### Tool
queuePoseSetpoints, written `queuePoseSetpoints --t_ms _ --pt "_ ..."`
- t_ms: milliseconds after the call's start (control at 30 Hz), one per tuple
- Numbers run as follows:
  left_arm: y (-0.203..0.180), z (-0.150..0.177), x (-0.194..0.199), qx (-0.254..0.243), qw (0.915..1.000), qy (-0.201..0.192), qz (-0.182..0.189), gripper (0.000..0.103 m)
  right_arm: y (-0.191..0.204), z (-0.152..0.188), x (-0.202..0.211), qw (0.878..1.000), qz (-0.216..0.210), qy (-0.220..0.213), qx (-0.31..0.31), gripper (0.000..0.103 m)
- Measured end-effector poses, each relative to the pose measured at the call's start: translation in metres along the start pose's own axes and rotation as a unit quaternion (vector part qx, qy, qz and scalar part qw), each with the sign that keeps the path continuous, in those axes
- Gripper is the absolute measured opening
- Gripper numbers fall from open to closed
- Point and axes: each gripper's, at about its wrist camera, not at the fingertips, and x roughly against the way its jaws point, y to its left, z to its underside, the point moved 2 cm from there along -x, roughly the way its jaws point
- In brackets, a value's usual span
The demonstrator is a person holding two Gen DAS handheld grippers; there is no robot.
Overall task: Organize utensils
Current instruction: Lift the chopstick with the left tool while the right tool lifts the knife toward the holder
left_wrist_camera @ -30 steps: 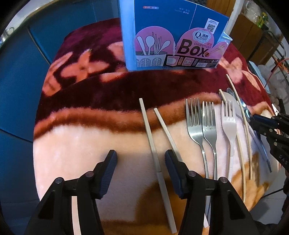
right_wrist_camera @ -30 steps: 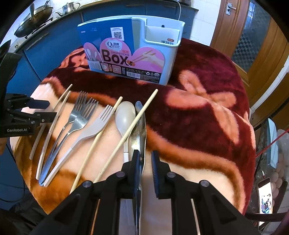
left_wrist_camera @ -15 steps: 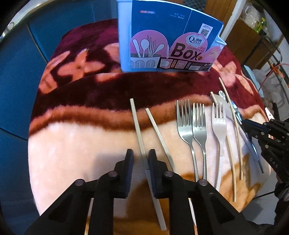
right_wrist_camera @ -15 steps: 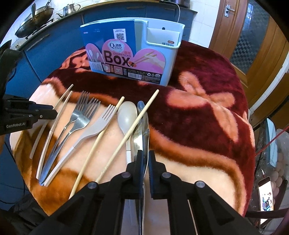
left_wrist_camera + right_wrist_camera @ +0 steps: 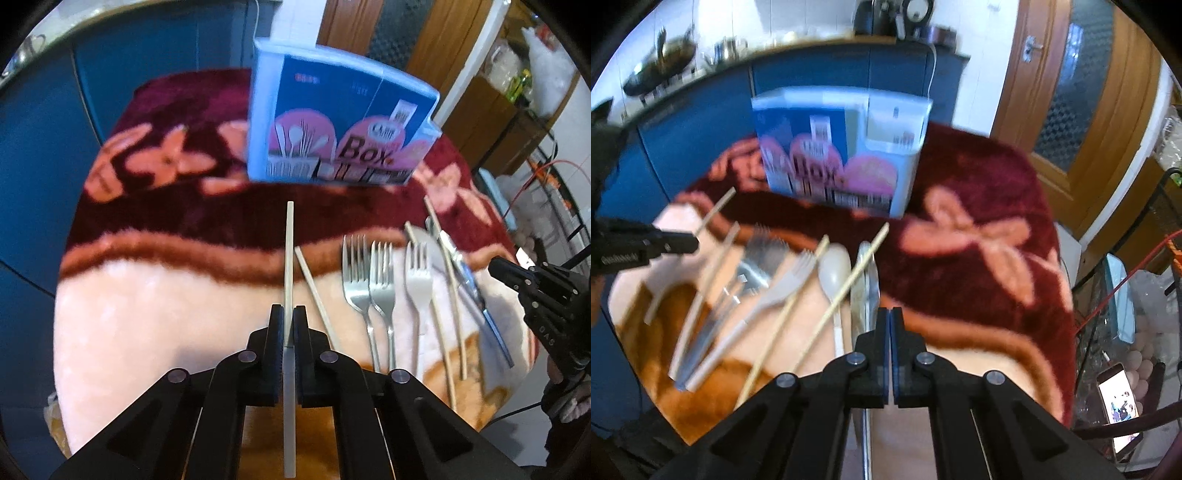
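- The left tongs pinch a pale chopstick near its middle; it points straight ahead at the box, which stands at the far edge of the tabletop.
- We judge the grip narrow: a long stick held at one spot can pivot or slide between the pads, so the tip could swing off line and strike the box wall instead of dropping in.
- Its twin, a second chopstick, lies just beside it on the cloth, and a low sweep of the tongs could drag it along.
- The right tongs are pressed together on a flat metal utensil, knife or spoon we cannot tell through the blur. It runs out ahead toward the box.
- A wooden chopstick seems to lie across that metal piece, with a spoon close on its left; lifting could flick the stick off the near edge or roll it into the forks.
- The forks lie tight together in the middle of the tabletop, so any nudge would probably shift all three.
- The plush cloth is soft and uneven; things set back on it may tip or roll.
- Both views are blurred, so both hands seem to be moving; two long pieces heading to one box could cross or knock the light box over.
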Motion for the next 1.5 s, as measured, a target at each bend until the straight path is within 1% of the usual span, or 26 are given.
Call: queuePoseSetpoints --t_ms 67,100,267,400,533,633,667,700,733,767,800,900,967,1033,1067,1133,1167,1200,1333,1500 --pt "-0.001 -0.002 0.01 0.002 0.9998 -0.022 0.004 0.005 0.0 -0.004 0.01 1.0 -0.005 -0.026 -0.005 0.001" --pt "-0.001 -0.004 0.015 0.002 0.9993 -0.037 0.005 0.005 0.0 -0.007 0.016 0.999 -0.01 -0.046 -0.01 0.001" --pt "-0.008 -0.018 0.042 -0.001 0.9934 -0.114 0.015 0.005 0.0 -0.024 0.032 0.992 -0.032 -0.115 -0.039 0.001" --pt "-0.011 -0.037 0.059 0.006 0.9847 -0.172 0.03 0.005 -0.005 -0.04 0.039 0.982 -0.061 -0.163 -0.076 0.001" --pt "-0.015 -0.059 0.072 0.002 0.9733 -0.229 0.021 0.005 -0.016 -0.057 0.04 0.968 -0.093 -0.201 -0.113 0.001" --pt "-0.017 -0.074 0.078 0.003 0.967 -0.254 0.019 0.005 -0.021 -0.067 0.039 0.96 -0.11 -0.221 -0.13 0.001" --pt "-0.017 -0.08 0.08 0.005 0.9645 -0.263 0.018 0.005 -0.022 -0.07 0.038 0.959 -0.115 -0.222 -0.132 0.001" --pt "-0.016 -0.084 0.082 0.006 0.9628 -0.269 0.018 0.005 -0.023 -0.07 0.037 0.96 -0.11 -0.22 -0.133 0.001" --pt "-0.016 -0.088 0.083 0.007 0.9611 -0.275 0.018 0.005 -0.023 -0.072 0.034 0.964 -0.104 -0.211 -0.128 0.001" --pt "-0.016 -0.088 0.083 0.006 0.9608 -0.277 0.017 0.005 -0.022 -0.073 0.031 0.967 -0.107 -0.199 -0.118 0.002" --pt "-0.016 -0.089 0.082 0.007 0.961 -0.276 0.017 0.005 -0.02 -0.071 0.027 0.972 -0.1 -0.182 -0.106 0.002" --pt "-0.014 -0.083 0.077 0.006 0.9621 -0.272 0.018 0.005 -0.015 -0.063 0.018 0.984 -0.077 -0.143 -0.073 0.002" --pt "-0.011 -0.077 0.074 0.006 0.9629 -0.269 0.015 0.005 -0.011 -0.055 0.007 0.992 -0.061 -0.102 -0.053 0.002" --pt "-0.009 -0.072 0.071 0.01 0.9641 -0.264 0.02 0.005 -0.012 -0.046 -0.002 0.995 -0.058 -0.067 -0.044 0.002" --pt "-0.009 -0.069 0.07 0.011 0.9645 -0.263 0.023 0.005 -0.013 -0.042 -0.007 0.996 -0.06 -0.051 -0.044 0.003" --pt "-0.01 -0.064 0.069 0.008 0.9646 -0.263 0.022 0.005 -0.015 -0.034 -0.019 0.997 -0.062 -0.016 -0.046 0.007" --pt "-0.011 -0.062 0.07 0.005 0.9645 -0.263 0.02 0.005 -0.016 -0.031 -0.024 0.997 -0.065 0.001 -0.048 0.012" --pt "-0.011 -0.06 0.071 0.003 0.9642 -0.264 0.02 0.005 -0.017 -0.028 -0.028 0.996 -0.067 0.011 -0.049 0.015" --pt "-0.012 -0.053 0.074 -0.002 0.9637 -0.266 0.022 0.005 -0.02 -0.02 -0.039 0.994 -0.08 0.056 -0.051 0.016" --pt "-0.01 -0.047 0.074 0.0 0.9649 -0.261 0.026 0.005 -0.015 -0.016 -0.048 0.991 -0.084 0.097 -0.035 0.017"
